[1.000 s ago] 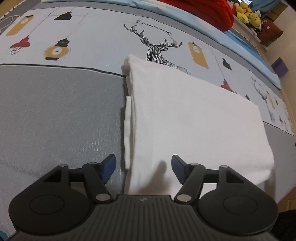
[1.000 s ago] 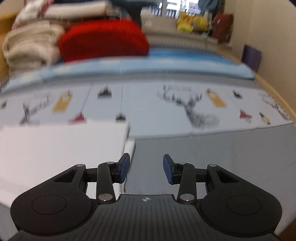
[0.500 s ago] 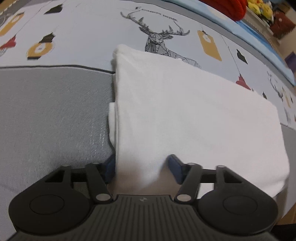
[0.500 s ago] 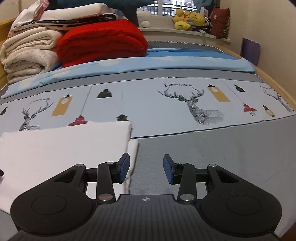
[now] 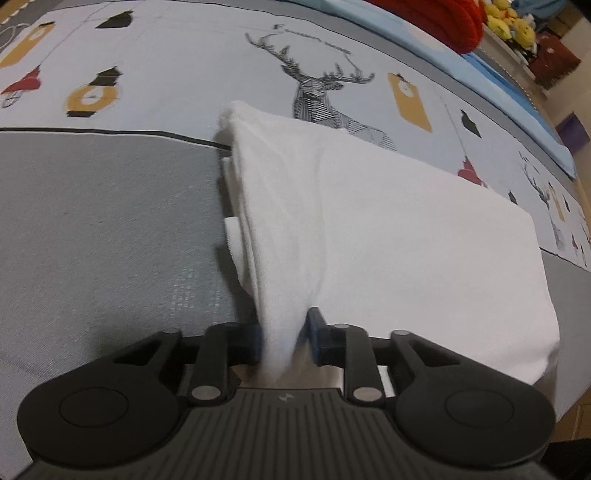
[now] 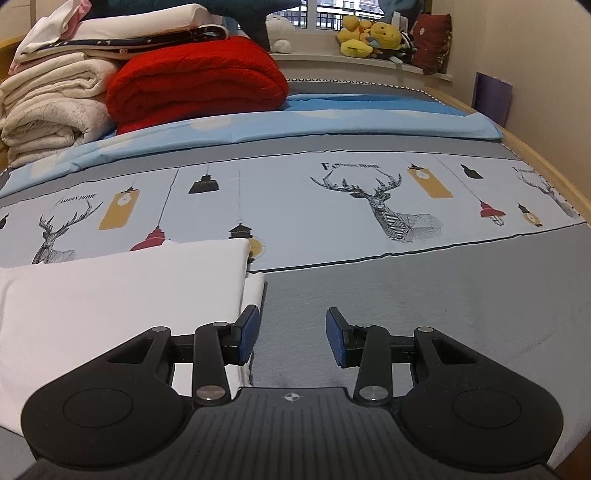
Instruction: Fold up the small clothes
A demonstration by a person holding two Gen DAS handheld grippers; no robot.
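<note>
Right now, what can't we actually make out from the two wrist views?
- Left wrist: the near corner of the white garment drops behind the left gripper body; its jaws have just been closing, with cloth bunched between them.
- Left wrist: the garment's lower layers, covered by the top fold.
- Right wrist: the garment's left part runs off the frame edge; the right gripper covers its near edge.
- Both: garment type unclear.

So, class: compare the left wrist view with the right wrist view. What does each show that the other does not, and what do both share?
Only the left wrist view: the left gripper, whose jaws have just been closing, pinching a bunched corner of the white garment.
Only the right wrist view: the right gripper, open with nothing between its jaws, the cream blankets and the window.
Both: the garment, the deer-print bedspread, the red blanket, yellow plush toys.
</note>
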